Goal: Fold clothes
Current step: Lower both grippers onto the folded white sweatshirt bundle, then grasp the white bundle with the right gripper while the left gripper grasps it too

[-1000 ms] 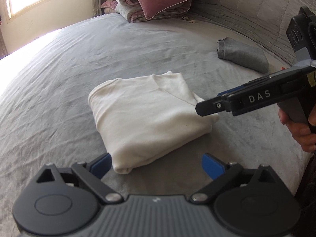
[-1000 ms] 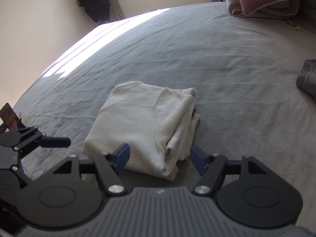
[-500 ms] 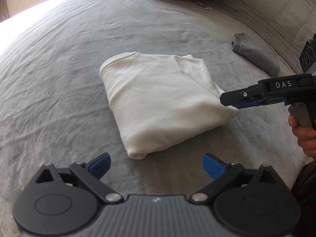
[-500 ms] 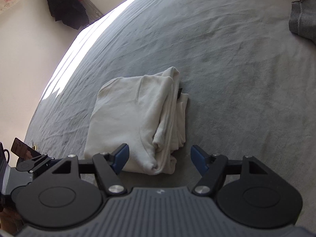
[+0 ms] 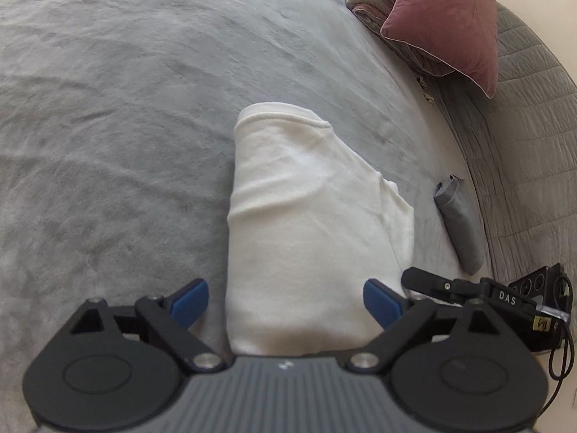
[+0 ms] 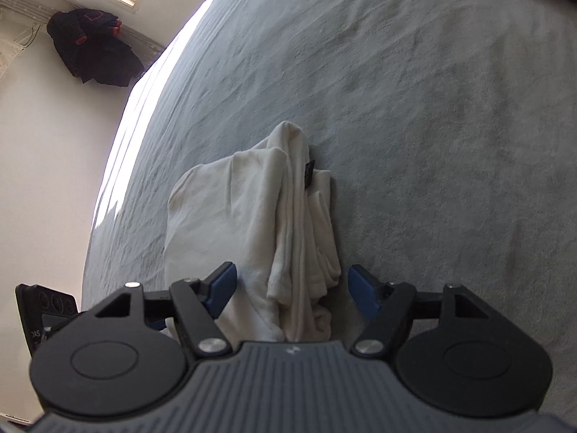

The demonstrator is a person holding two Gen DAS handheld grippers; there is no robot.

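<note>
Straddling the folded white shirt lying on the grey bedspread, the left gripper is narrowing without pinching; the right gripper, spread around the layered edge, should bite every layer.

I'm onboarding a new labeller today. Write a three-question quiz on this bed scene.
1. True or false: the white folded garment lies between the left tongs' fingers.
2. What colour is the pillow?
3. The small grey garment lies: A) on the white one, B) apart from it on the bed cover.

Key: 1 true; 2 dusty pink; 3 B.
</note>
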